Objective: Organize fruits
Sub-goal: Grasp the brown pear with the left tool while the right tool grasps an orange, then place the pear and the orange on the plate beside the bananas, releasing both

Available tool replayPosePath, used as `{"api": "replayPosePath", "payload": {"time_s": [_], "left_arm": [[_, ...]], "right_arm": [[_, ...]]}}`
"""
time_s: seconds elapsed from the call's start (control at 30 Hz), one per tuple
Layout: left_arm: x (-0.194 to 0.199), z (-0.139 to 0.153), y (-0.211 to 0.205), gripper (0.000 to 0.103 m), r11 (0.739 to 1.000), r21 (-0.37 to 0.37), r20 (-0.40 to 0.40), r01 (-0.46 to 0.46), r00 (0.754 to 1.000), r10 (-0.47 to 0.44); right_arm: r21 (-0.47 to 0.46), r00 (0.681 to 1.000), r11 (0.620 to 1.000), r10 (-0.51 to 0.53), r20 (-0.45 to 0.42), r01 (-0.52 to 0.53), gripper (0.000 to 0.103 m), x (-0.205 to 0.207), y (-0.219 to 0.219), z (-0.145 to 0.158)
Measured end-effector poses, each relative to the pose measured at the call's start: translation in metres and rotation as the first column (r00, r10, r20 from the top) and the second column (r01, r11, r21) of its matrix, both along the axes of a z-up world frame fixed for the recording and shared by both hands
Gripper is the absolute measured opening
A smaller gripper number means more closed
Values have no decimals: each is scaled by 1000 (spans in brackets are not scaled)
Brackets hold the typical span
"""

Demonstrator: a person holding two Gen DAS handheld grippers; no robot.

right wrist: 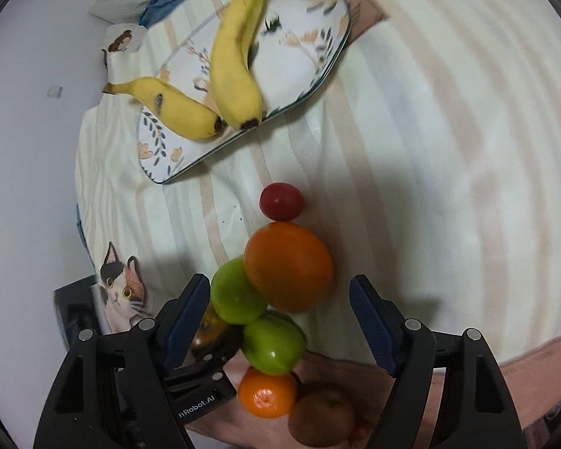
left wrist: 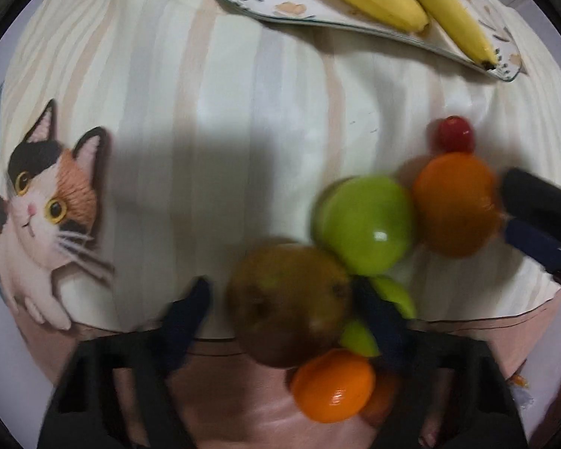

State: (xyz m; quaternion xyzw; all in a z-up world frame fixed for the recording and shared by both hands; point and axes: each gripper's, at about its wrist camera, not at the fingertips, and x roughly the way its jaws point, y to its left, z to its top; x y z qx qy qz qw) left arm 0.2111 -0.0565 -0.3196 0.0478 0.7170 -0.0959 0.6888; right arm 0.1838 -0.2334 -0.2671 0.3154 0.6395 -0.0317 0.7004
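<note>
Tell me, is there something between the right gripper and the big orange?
Nothing visible blocks it. The right gripper is open, and the big orange lies just ahead of its fingertips. A green apple touches the orange on the left side.

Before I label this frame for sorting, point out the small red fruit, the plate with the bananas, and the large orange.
small red fruit (right wrist: 281, 201), right wrist view, middle of its skin.
plate (right wrist: 299, 56), right wrist view, bare patterned face beside the bananas.
large orange (right wrist: 288, 266), right wrist view, centre of its rind.
</note>
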Motion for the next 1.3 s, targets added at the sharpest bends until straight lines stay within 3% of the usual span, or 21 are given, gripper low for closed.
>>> {"api": "replayPosePath", "payload": {"time_s": [0.1,0.2,0.37,0.53,0.63,0.87,0.97,1.17,1.3], "left_arm": [[-8,2,-6,64,999,31,25,37,999,-38],[-18,8,-1,64,995,83,53,49,997,-53],[-24,29,31,64,989,149,109,17,993,-34],[-19,9,42,65,993,117,73,-29,997,21],[-17,6,38,65,991,132,93,-36,995,23],[-29,15,30,64,991,131,105,-32,994,18],[-27,30,28,64,995,98,109,-35,994,24],[-16,78,5,64,998,-45,126,-39,991,44],[20,108,-11,64,994,-110,160,-27,986,44]], "right_arm": [[3,999,1000,5,-45,-5,79,13,7,-21],[-19,995,1000,20,-97,-22,66,19,14,-39],[-61,990,992,106,-93,-112,65,11,23,-29],[-167,966,955,226,-128,-246,66,-8,37,-24],[-169,964,955,219,-147,-243,66,-8,42,-32],[-190,979,962,183,-90,-197,64,-18,49,-31],[-182,984,967,169,-64,-178,64,-20,40,-17],[-154,989,979,144,32,-137,64,-8,30,26],[-176,986,978,128,109,-107,64,24,15,62]]}}
